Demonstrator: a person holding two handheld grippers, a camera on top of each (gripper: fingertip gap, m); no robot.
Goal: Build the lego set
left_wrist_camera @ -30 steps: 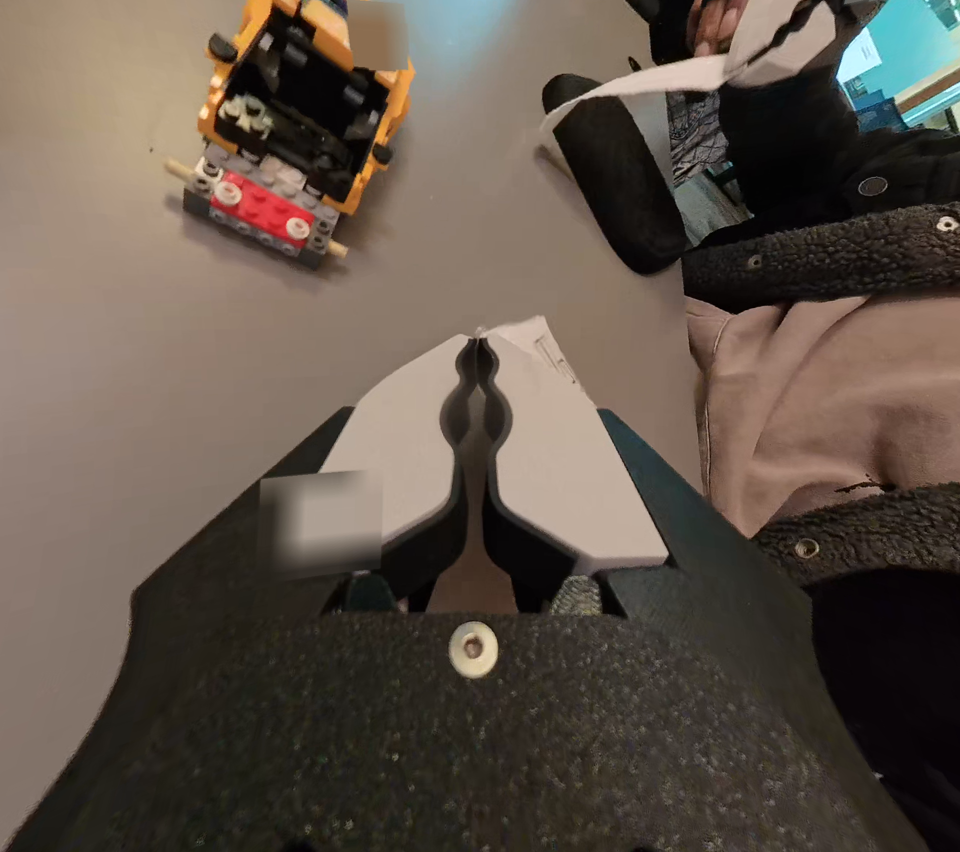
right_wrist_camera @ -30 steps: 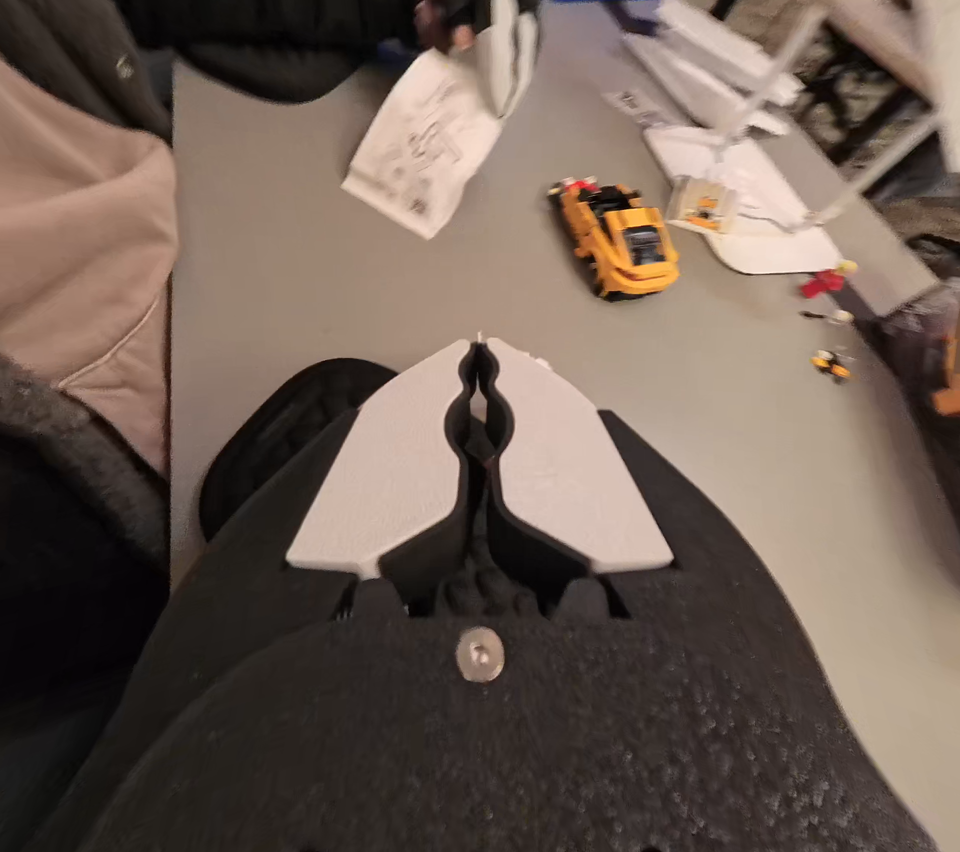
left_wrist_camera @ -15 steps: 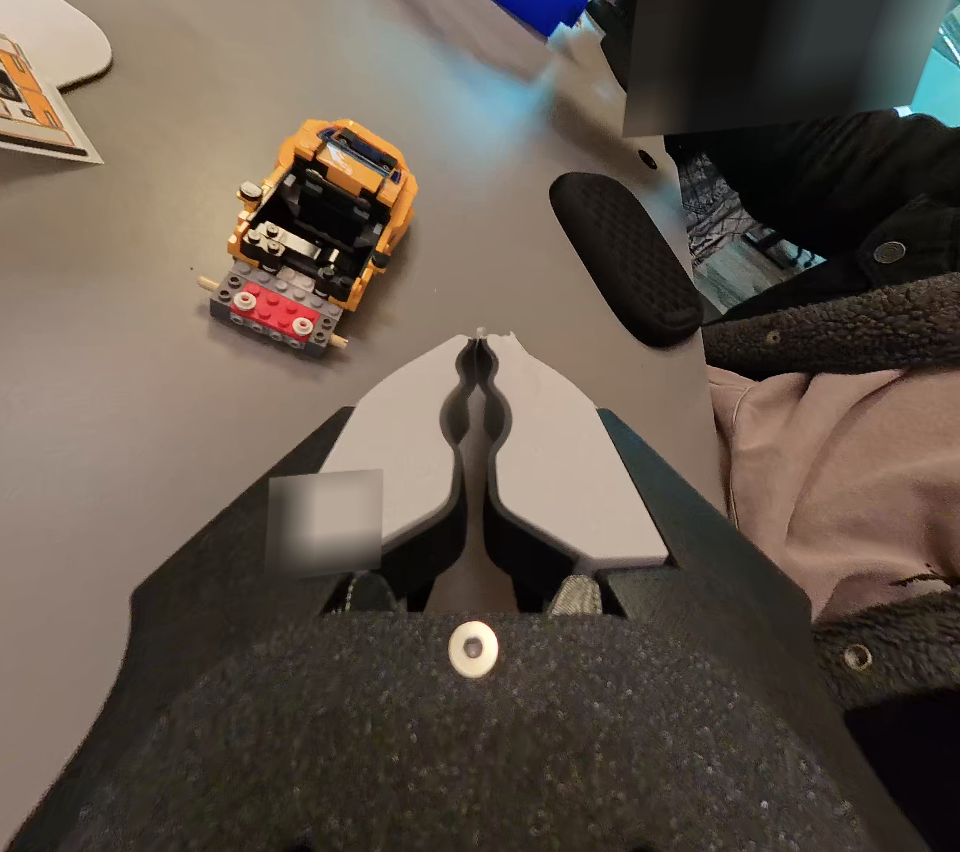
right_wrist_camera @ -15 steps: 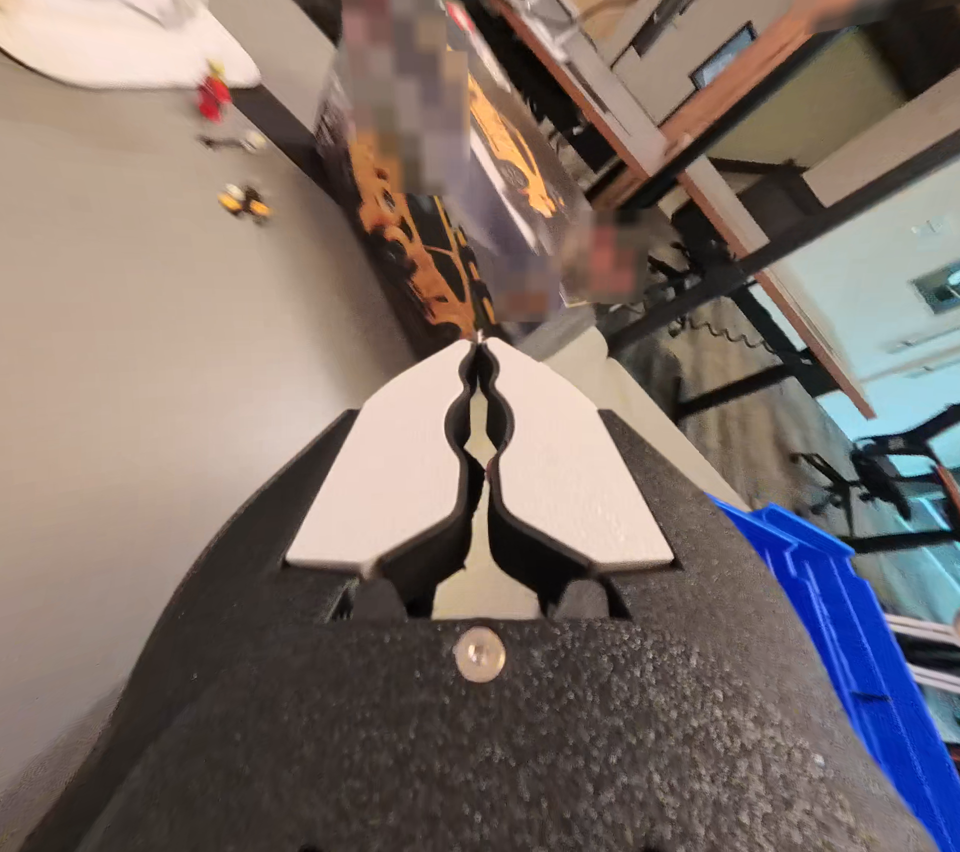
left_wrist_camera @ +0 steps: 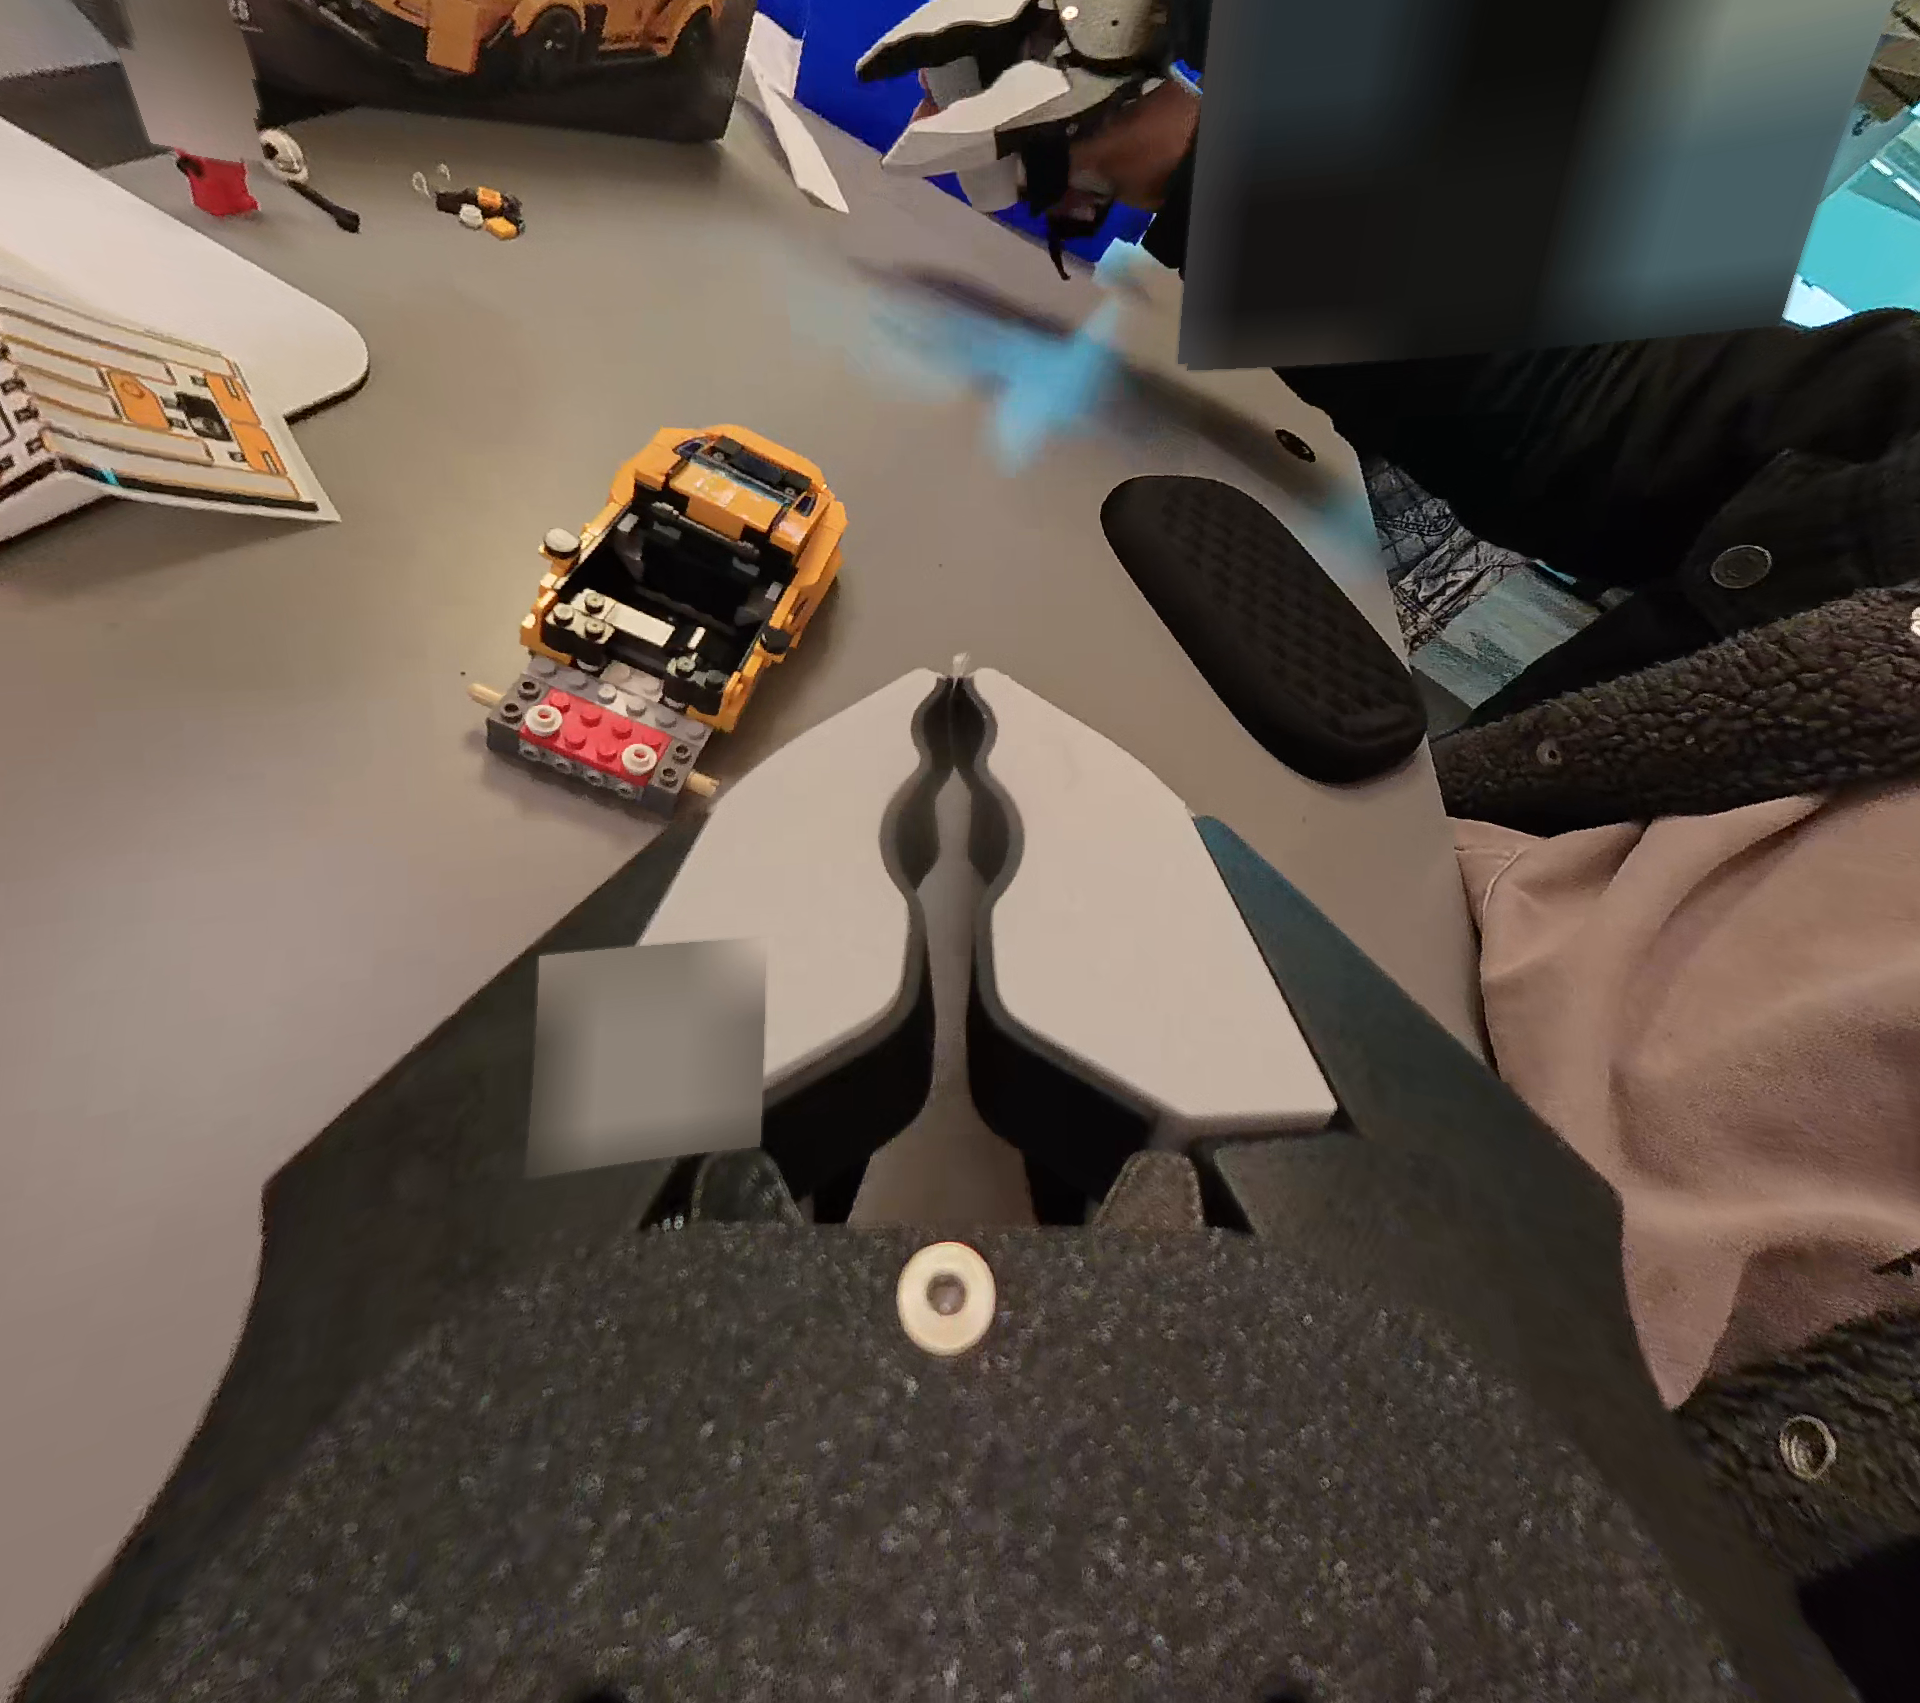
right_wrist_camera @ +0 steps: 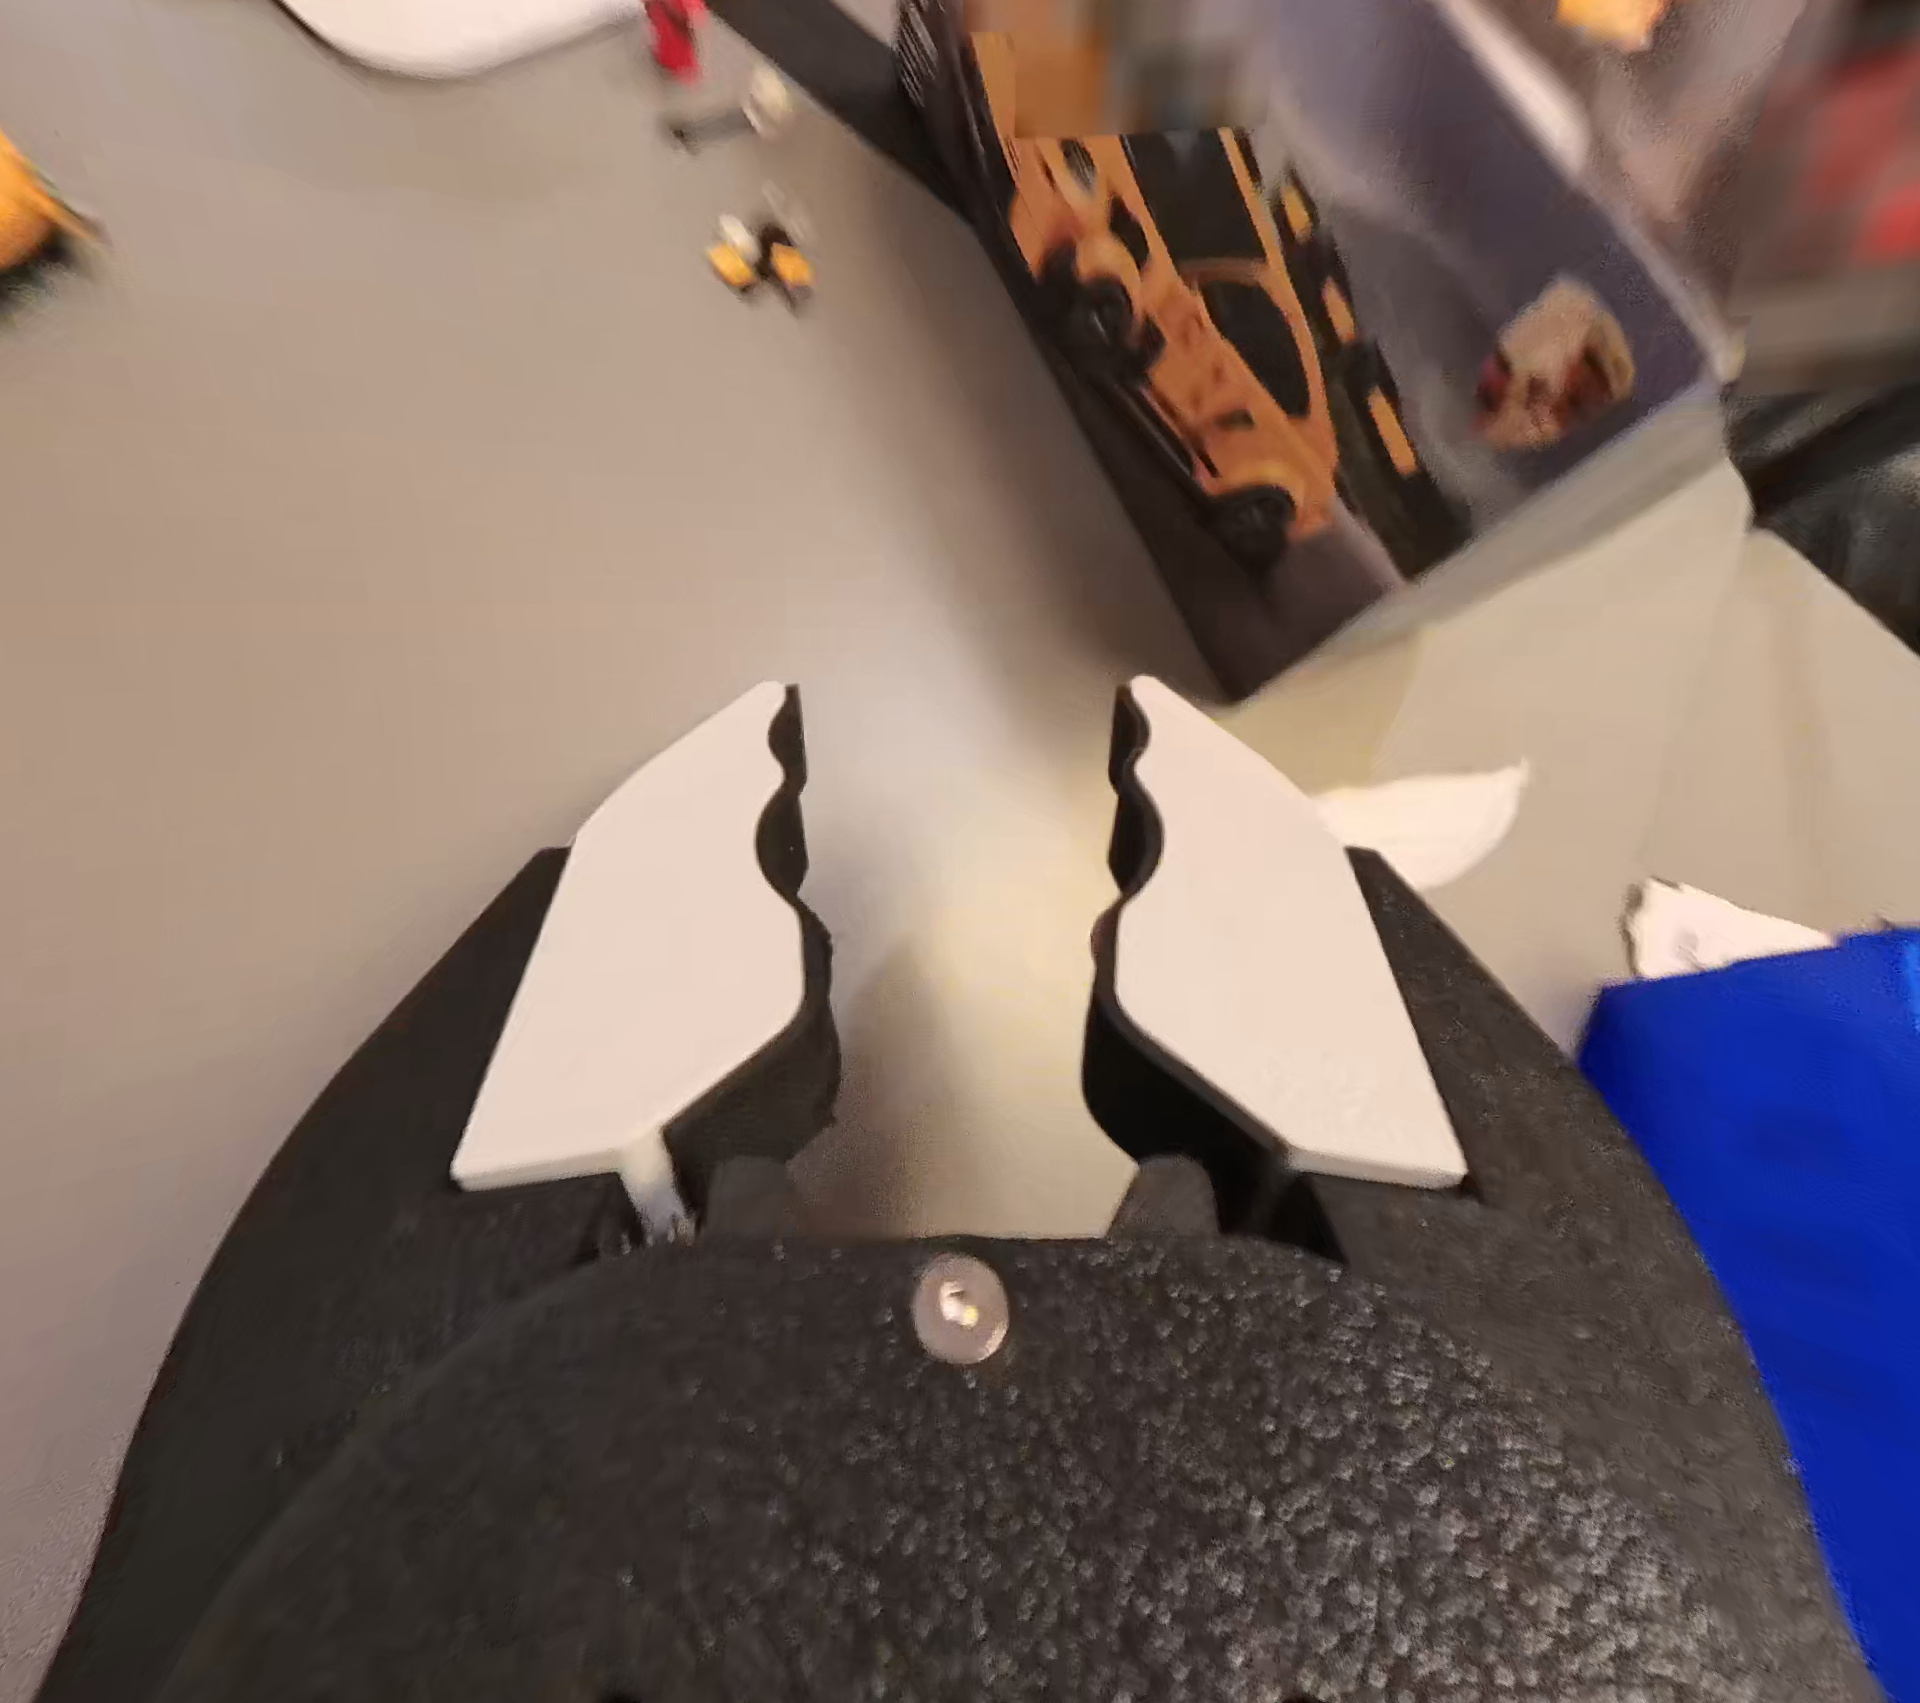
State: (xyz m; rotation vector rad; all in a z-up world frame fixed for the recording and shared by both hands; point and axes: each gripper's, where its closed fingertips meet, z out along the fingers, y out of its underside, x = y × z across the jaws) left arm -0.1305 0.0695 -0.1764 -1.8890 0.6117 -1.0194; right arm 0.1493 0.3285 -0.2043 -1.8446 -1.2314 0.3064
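A partly built orange-and-black toy-brick car (left_wrist_camera: 681, 604) (grey-and-red studded plate at its near end) sits on the grey tabletop (left_wrist_camera: 260, 822), just left of the left gripper (left_wrist_camera: 958, 685), its jaws clenched on nothing visible. Farther right, the right gripper (right_wrist_camera: 956, 697) hangs with jaws released near the printed cardboard box (right_wrist_camera: 1247, 365).

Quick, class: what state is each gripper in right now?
Left gripper: closed, holding nothing visible.
Right gripper: open, empty.
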